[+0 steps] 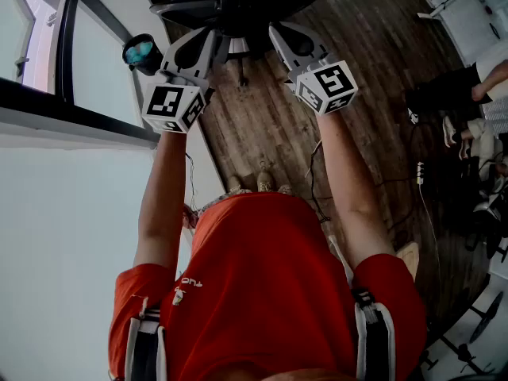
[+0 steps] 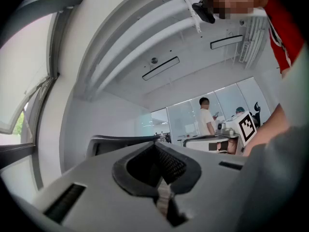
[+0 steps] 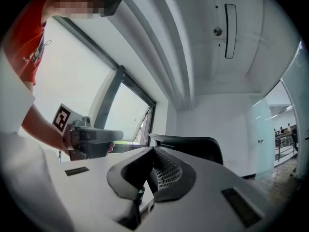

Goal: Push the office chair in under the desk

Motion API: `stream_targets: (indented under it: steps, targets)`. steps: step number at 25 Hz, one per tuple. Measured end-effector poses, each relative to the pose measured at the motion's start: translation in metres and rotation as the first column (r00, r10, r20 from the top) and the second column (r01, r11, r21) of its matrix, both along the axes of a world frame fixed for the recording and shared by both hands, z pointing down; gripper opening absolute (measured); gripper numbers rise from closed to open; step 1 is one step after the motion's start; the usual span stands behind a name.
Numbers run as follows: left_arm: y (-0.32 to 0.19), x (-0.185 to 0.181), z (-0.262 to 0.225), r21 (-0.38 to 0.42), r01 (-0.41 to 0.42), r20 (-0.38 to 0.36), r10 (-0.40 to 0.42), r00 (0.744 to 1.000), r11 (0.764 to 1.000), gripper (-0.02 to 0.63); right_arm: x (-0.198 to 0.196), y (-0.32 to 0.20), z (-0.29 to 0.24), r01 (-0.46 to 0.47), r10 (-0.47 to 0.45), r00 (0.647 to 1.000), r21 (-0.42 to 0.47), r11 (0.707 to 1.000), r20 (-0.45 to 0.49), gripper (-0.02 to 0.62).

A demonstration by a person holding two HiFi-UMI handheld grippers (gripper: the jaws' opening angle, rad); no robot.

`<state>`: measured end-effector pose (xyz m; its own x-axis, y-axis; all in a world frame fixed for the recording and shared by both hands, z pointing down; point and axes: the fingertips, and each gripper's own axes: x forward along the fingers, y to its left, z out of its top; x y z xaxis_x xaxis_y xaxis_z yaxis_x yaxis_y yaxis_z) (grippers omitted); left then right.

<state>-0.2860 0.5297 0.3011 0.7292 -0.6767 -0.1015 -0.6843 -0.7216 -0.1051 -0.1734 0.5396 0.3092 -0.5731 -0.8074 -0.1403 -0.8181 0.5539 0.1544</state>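
At the far left a broad white plane runs under a dark-framed window (image 1: 48, 38); I cannot tell whether it is the surface the chair belongs under. The left claw (image 1: 205, 42) has its jaws pressed together on nothing and is held about level, aimed at the office chair (image 1: 230, 2). The chair stands on the wooden floor (image 1: 262, 125) straight ahead of the person. In the left gripper view its dark backrest (image 2: 120, 141) shows just beyond the claw's tips. The right claw (image 1: 279, 36) is likewise pressed together and empty, set beside the left one, with the same backrest rising just past it.

The step in hand looks like setting both claws against the chair's back, so the push has probably not begun. Whether either tip already touches the backrest cannot be told. The next move calls for even pressure from both sides, so the chair rolls straight and does not swivel.
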Motion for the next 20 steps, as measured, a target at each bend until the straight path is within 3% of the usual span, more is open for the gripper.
stream_targets:
  steps: [11,16,20]
  targets:
    - [-0.007,0.010,0.001,0.009,0.025,0.010,-0.025,1.000,1.000,0.009,0.011,-0.005,-0.005,0.047,-0.047,0.999,0.021,0.999,-0.007,0.026]
    - [-0.014,0.014,0.002,0.025,0.056,0.052,-0.057,0.997,0.998,0.009,0.022,-0.012,-0.007,0.063,-0.062,0.997,0.036,0.997,-0.039,0.026]
    - [-0.025,0.015,0.007,0.048,0.085,0.114,-0.090,0.989,0.995,0.011,0.031,-0.020,-0.004,0.077,-0.071,0.991,0.048,0.996,-0.117,0.026]
